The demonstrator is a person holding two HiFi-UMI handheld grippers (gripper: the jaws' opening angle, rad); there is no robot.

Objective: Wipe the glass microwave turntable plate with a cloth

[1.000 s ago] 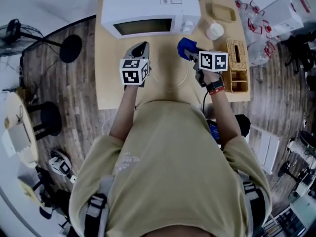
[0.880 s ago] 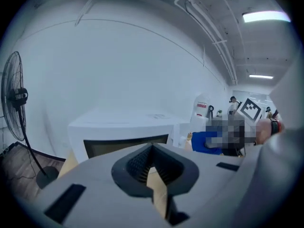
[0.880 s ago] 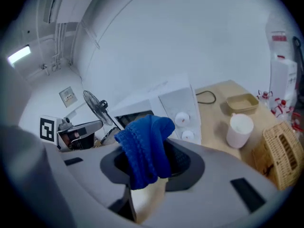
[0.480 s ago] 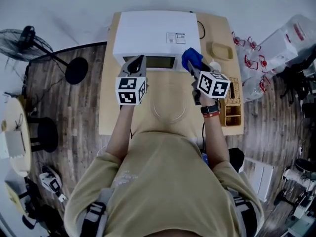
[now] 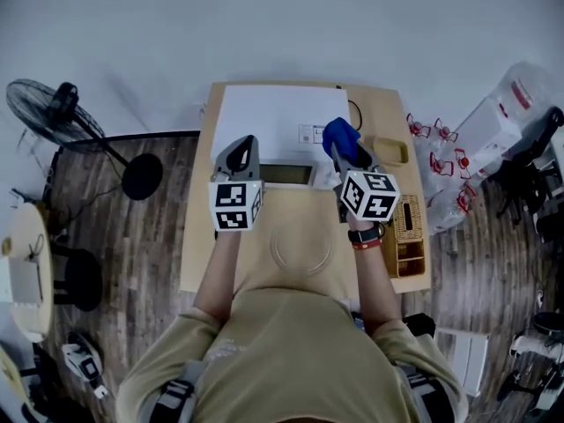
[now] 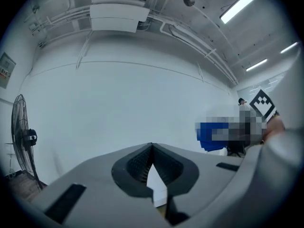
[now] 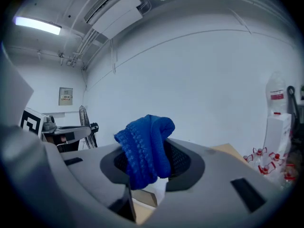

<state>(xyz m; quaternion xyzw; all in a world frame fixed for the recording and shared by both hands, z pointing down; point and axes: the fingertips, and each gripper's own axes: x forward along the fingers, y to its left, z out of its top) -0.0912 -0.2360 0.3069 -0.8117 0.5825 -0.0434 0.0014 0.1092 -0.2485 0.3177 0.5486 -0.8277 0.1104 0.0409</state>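
- Glass turntable plate [image 5: 301, 250]: flat on the table [image 5: 196, 254], just ahead of the person's chest, between the 2 forearms. Nothing touching it.
- Change over the last 1 s: both grippers have lifted away from the table and now point up. Their own views show only wall and ceiling.
- Reading: the cloth is well clear of the glass, so no wiping contact now. A pause or a finished pass, cannot tell which.
- Left gripper [image 6: 152, 151]: jaws closed tip to tip, nothing between them.
- Right gripper [image 7: 148, 167]: jaws clamped on the blue cloth [image 7: 145, 144], bunched, with the wad standing above the jaws.
- Beyond: microwave [image 5: 273, 117] at the table's back edge.
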